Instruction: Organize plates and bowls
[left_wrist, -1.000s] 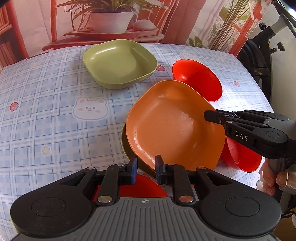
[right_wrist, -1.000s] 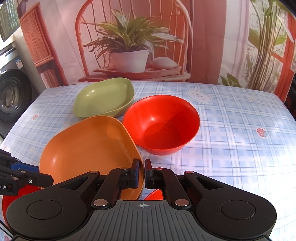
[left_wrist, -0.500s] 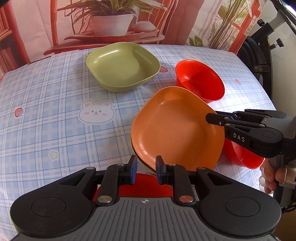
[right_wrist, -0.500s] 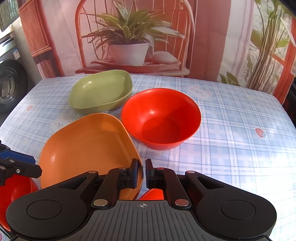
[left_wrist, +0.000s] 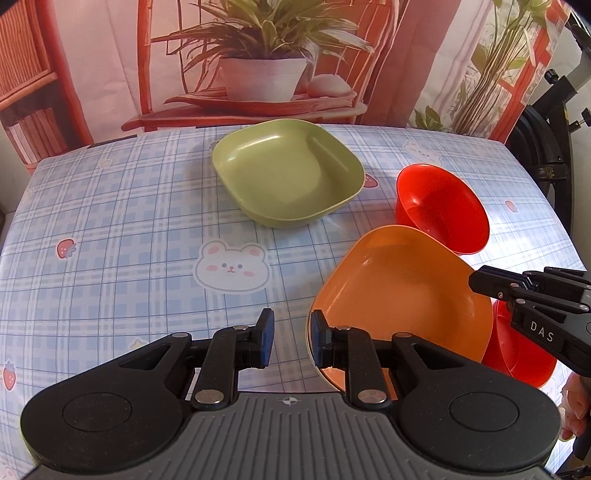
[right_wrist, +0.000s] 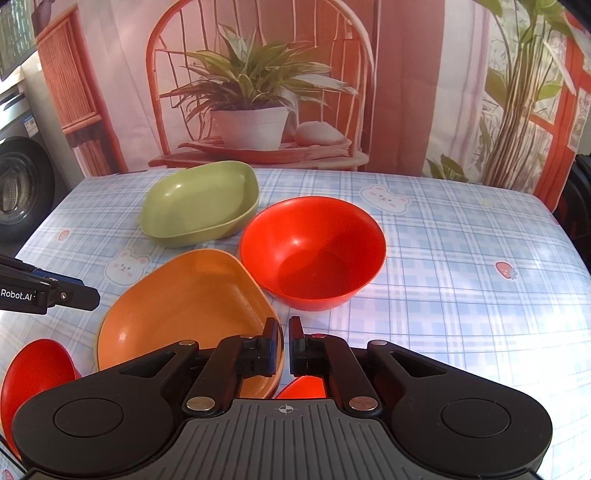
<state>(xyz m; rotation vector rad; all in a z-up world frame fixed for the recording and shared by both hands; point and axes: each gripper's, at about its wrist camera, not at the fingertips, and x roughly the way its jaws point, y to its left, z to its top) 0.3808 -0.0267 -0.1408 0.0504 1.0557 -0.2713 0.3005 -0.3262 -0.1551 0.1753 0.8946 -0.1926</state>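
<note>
An orange square plate (left_wrist: 402, 295) lies on the table, also in the right wrist view (right_wrist: 184, 314). My right gripper (right_wrist: 283, 347) is shut on its near rim; it shows at the right of the left wrist view (left_wrist: 480, 282). My left gripper (left_wrist: 289, 338) is open and empty, just left of the plate's edge. A green square plate (left_wrist: 288, 173) sits at the back. A red bowl (right_wrist: 314, 251) stands right of it. A second red bowl (left_wrist: 517, 354) sits under my right gripper. A third red bowl (right_wrist: 33, 373) sits below my left gripper (right_wrist: 88, 295).
The table has a blue checked cloth (left_wrist: 110, 240) with bear and strawberry prints. A printed backdrop with a plant and chair hangs behind. Black equipment (left_wrist: 546, 147) stands off the right edge. The table's right edge is close to the bowls.
My left gripper has opened and swung left, off the orange plate. The red bowl under it has dropped out of its view. The plate has lowered flatter, still held by my right gripper.
</note>
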